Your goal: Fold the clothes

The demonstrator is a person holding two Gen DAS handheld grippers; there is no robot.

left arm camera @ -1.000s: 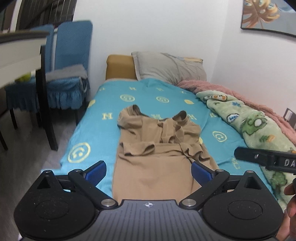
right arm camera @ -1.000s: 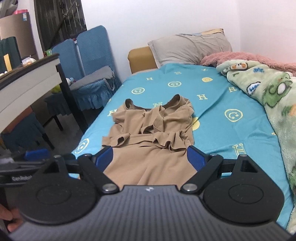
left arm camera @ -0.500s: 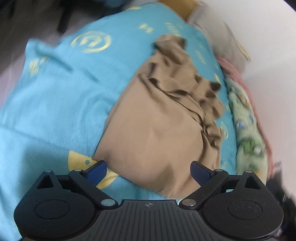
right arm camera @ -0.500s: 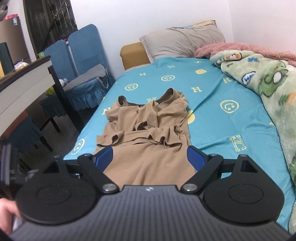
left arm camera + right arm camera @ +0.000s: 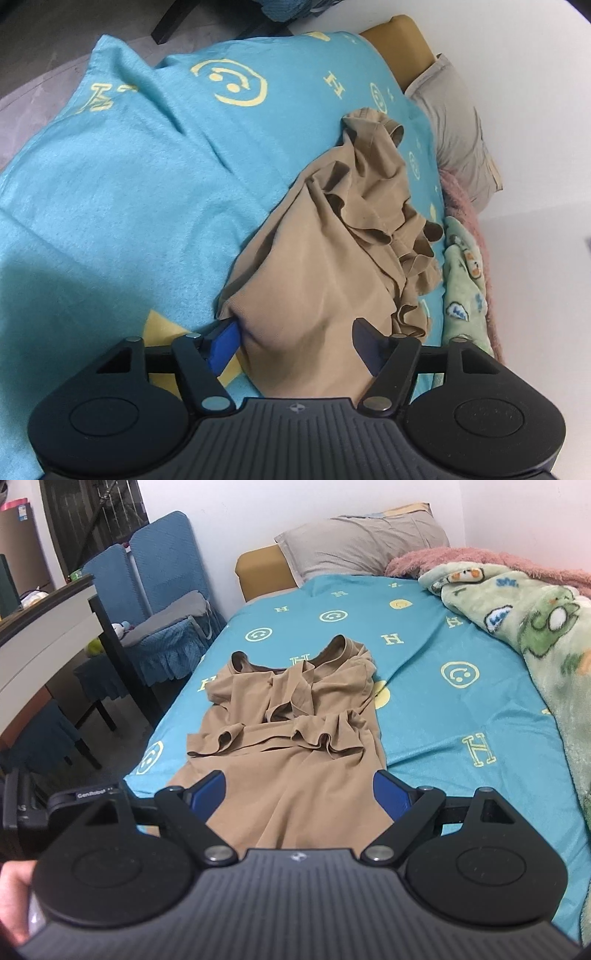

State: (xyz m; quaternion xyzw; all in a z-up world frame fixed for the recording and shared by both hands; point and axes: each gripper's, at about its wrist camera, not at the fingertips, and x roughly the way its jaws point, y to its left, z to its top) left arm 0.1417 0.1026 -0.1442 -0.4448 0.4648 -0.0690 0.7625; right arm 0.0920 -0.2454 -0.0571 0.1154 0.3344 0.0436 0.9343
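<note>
A tan sleeveless garment (image 5: 314, 266) lies lengthwise on the turquoise bedsheet (image 5: 129, 184), its top part crumpled and its lower part flat. My left gripper (image 5: 293, 341) is rolled sideways at the garment's lower left corner. Its jaws are closing, with the hem bunched up between them. The left pad (image 5: 221, 345) touches the cloth's edge, and a wide gap remains. In the right wrist view my right gripper (image 5: 299, 794) hovers open over the lower part of the garment (image 5: 295, 746), with nothing gripped.
A grey pillow (image 5: 362, 542) lies at the head of the bed. A green cartoon blanket (image 5: 535, 627) and a pink one run along the right side. Blue chairs (image 5: 159, 590) and a dark-legged table (image 5: 44, 627) stand left of the bed. A hand (image 5: 11, 886) shows at the lower left.
My left gripper dropped and rolled sideways onto the garment's lower left corner, and its jaws have narrowed around the hem. The right gripper has barely shifted.
</note>
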